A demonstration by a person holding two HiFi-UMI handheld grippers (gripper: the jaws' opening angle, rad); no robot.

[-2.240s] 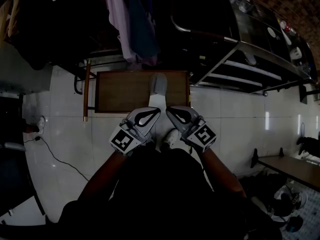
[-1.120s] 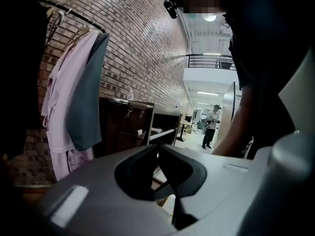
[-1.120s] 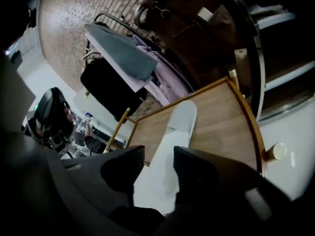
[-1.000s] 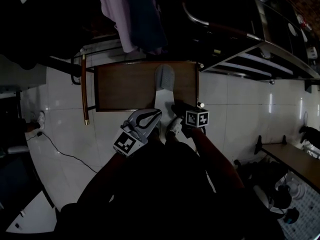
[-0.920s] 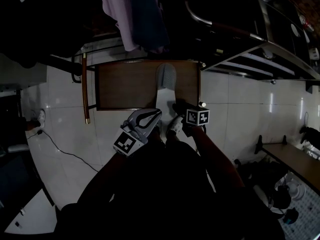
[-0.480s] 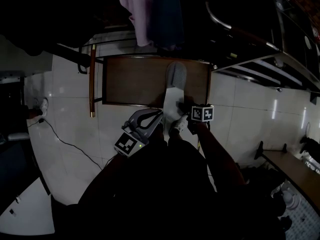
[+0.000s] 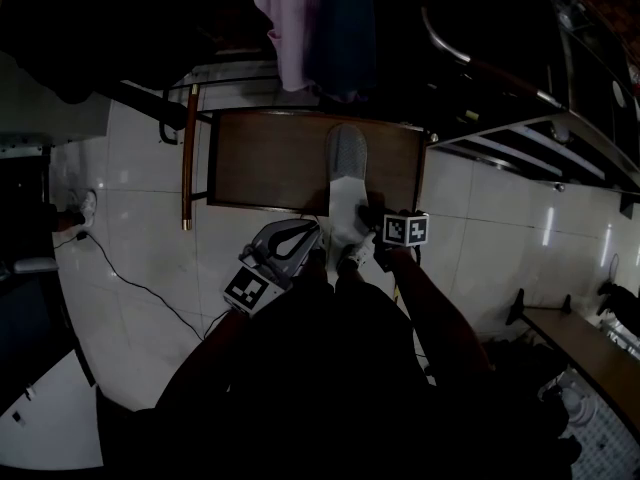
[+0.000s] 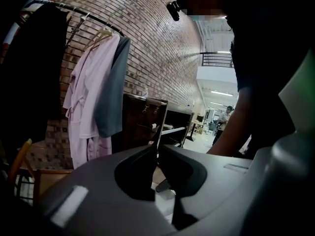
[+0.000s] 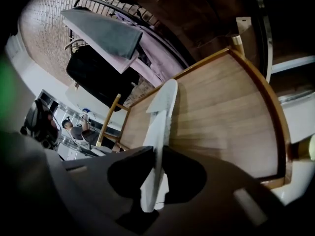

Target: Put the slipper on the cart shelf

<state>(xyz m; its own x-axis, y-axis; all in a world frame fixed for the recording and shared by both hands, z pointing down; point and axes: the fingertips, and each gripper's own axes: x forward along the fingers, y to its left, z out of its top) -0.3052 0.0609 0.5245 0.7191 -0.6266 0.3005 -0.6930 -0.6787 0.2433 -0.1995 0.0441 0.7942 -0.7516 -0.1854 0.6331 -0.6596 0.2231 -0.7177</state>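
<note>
A grey-and-white slipper lies toe-first on the brown wooden cart shelf, its heel end hanging over the near edge. My right gripper is at that heel end. In the right gripper view the slipper's thin white sole stands edge-on between the closing jaws of the right gripper, and both pads press on it above the shelf board. My left gripper hangs close to my body, left of the slipper. The left gripper is shut and holds nothing.
A pink robe and dark clothes hang on a rack beyond the shelf, the robe before a brick wall. A metal rack stands at upper right. A wooden pole flanks the shelf's left. A cable crosses the white floor tiles.
My right gripper has left its place beside the left gripper, gone forward to the slipper's heel end, and now stays there. The left gripper has barely moved.
</note>
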